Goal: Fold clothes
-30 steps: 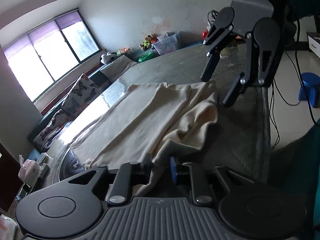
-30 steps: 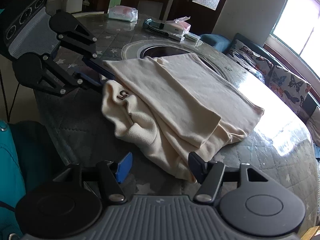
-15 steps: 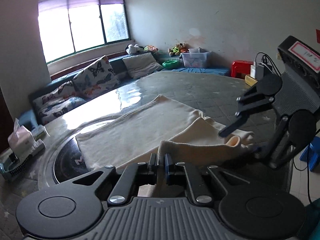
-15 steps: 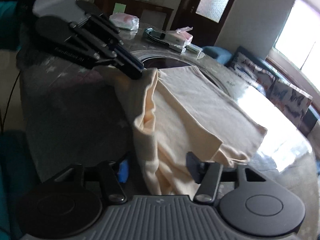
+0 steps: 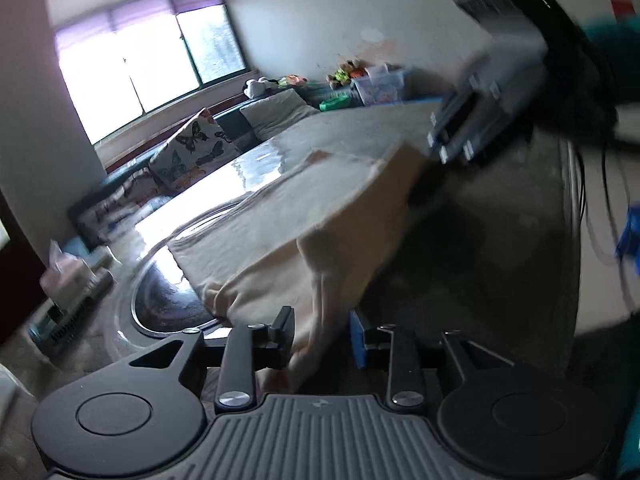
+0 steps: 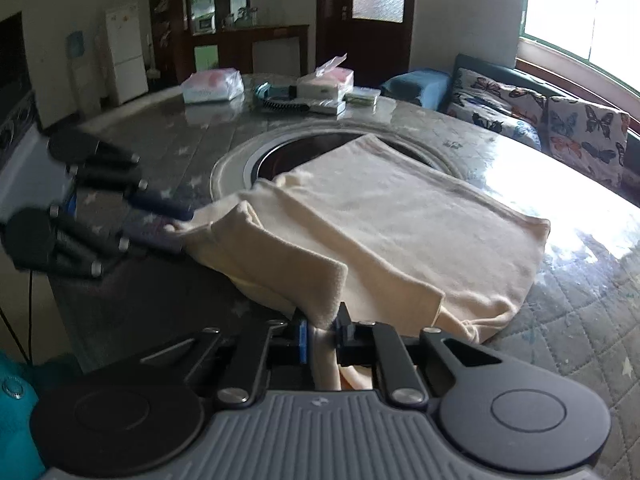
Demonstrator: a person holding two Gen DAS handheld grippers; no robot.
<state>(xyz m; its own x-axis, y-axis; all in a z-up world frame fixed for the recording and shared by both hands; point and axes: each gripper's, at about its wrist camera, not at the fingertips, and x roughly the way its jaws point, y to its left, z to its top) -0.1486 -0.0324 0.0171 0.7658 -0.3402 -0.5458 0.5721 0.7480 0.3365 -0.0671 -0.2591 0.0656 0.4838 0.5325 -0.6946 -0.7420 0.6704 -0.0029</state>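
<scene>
A cream garment (image 5: 280,220) lies partly folded on the round table (image 6: 580,340). In the right wrist view the garment (image 6: 400,216) has its near edge raised. My right gripper (image 6: 322,336) is shut on a corner of that edge. My left gripper (image 5: 322,334) stands open, with a bunch of the cloth still hanging between its fingers. It shows blurred at the left as the left gripper (image 6: 182,230), at the garment's other near corner. The right gripper (image 5: 448,148) is a blur at the cloth's far corner.
A dark glass turntable (image 6: 280,156) sits in the table's middle, half under the garment. Tissue packs (image 6: 212,86), a box (image 6: 326,80) and a brush (image 6: 280,104) lie on the far side. A sofa with butterfly cushions (image 6: 580,128) runs beside the table. Cables (image 5: 600,200) hang by its edge.
My right gripper went from open to shut on the garment's near edge and lifted it. My left gripper, shut on the cloth half a second ago, has spread its fingers.
</scene>
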